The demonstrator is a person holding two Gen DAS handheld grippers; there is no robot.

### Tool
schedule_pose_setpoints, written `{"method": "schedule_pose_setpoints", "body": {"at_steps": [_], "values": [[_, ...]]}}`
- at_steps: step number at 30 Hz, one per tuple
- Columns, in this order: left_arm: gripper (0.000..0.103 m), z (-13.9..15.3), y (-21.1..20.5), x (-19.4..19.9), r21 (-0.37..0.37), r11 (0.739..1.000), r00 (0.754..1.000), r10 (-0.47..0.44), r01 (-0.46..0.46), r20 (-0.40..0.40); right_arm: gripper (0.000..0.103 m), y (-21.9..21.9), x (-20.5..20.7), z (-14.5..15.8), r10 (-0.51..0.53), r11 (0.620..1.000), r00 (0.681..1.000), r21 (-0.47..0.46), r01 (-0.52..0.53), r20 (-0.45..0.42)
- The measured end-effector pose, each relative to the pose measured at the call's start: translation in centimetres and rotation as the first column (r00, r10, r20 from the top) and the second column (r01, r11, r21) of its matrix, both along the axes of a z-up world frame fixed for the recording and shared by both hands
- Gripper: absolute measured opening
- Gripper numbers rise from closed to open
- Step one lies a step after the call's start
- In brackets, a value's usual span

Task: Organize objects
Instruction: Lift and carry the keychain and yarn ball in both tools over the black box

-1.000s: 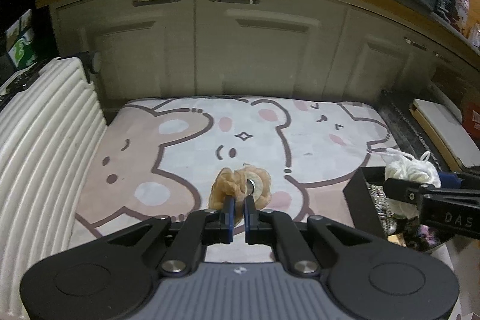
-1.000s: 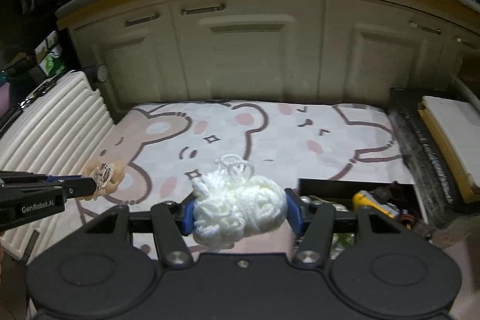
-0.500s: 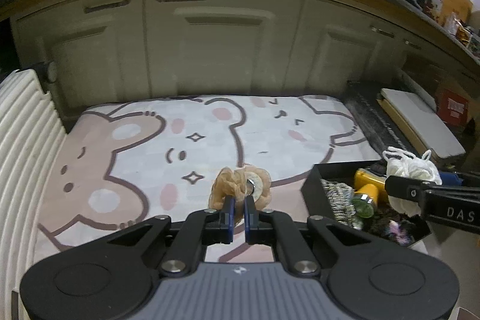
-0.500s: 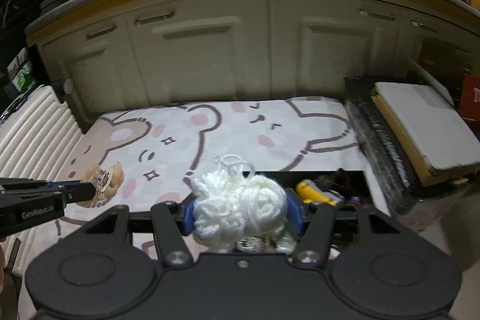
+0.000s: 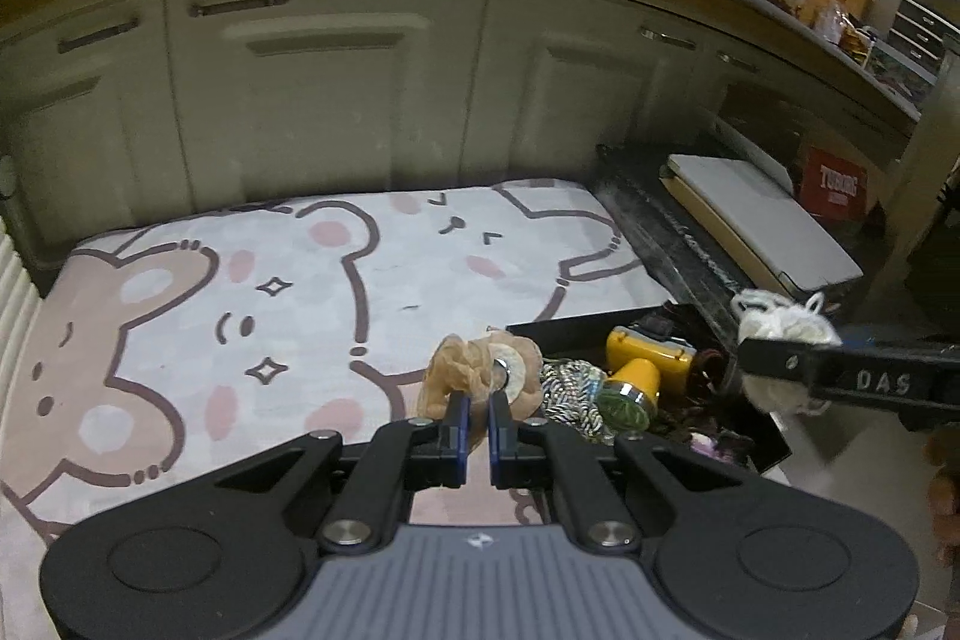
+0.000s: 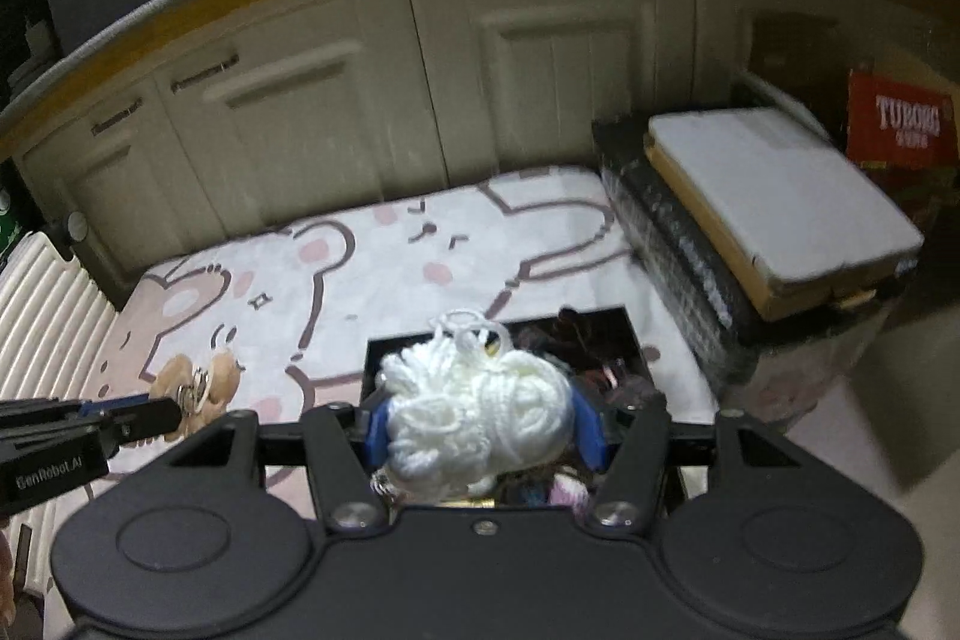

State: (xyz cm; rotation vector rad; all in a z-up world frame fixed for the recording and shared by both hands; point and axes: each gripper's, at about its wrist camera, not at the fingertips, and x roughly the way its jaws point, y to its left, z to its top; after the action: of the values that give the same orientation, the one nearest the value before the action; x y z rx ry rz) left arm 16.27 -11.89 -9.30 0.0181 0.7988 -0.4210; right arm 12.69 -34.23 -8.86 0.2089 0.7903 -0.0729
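Left wrist view: left gripper (image 5: 474,421) clenched on tan scrunchie (image 5: 480,370), just left of black box (image 5: 774,451) rim. Right gripper (image 6: 480,430) grasps white yarn ball (image 6: 474,415) over box; bear mat (image 5: 300,292) left of box open.

Box (image 5: 774,445) sat at the mat's (image 5: 420,268) right front corner, flashlight (image 5: 639,370) and cord (image 5: 567,391) inside; cabinets (image 5: 336,88) behind the mat, flat board (image 5: 762,226) off its right edge.

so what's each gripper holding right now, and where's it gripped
Left gripper: brown plush keychain, pinched at its metal ring. Right gripper: white yarn ball, squeezed across its middle.
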Motion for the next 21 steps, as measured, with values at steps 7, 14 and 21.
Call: {"method": "schedule_pose_setpoints", "body": {"at_steps": [7,14,21], "values": [[0.006,-0.5,-0.3,0.6,-0.018,1.000,1.000,-0.013,0.013,-0.015,0.059,1.3,2.2,-3.1,0.091,0.995,0.989,0.045,-0.086,-0.119],[0.006,-0.9,-1.1,0.8,-0.078,0.995,0.997,-0.066,0.062,-0.047,0.059,0.9,3.8,-5.8,0.071,0.997,0.978,0.019,-0.068,-0.198],[0.006,-2.5,-3.6,0.9,-0.129,0.981,0.980,-0.159,0.143,-0.120,0.060,-0.7,4.0,-6.9,0.040,0.999,0.972,0.017,-0.038,-0.230]]}}
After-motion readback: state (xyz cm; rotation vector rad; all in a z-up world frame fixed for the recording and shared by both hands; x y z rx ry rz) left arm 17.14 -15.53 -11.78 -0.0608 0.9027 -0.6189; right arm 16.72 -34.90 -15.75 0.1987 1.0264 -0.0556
